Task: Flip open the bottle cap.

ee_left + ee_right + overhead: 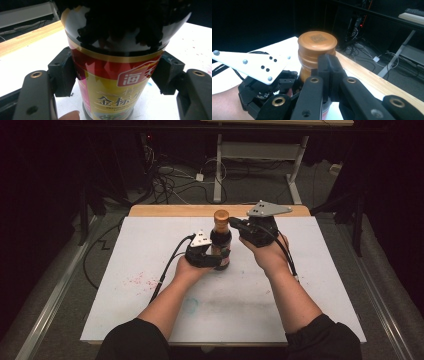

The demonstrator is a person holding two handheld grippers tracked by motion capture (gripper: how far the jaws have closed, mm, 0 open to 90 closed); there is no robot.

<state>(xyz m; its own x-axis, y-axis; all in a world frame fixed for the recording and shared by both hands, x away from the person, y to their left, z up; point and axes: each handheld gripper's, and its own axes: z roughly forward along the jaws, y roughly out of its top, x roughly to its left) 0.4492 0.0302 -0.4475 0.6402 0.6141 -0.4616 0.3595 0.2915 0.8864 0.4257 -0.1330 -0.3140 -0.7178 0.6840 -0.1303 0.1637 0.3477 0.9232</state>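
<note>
While the left gripper (212, 254) pinches the dark glass sauce bottle with the red and gold label (112, 82) upright on the white table (150, 245), the right gripper (235, 223), jaws pressed together, sits beside the copper-brown screw cap (317, 43). I judge the bottle is secured, but the cap is not yet gripped or opened.

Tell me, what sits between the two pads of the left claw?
The dark sauce bottle stands upright between the left claw's pads, which press its labelled sides, as the left gripper view shows.
</note>
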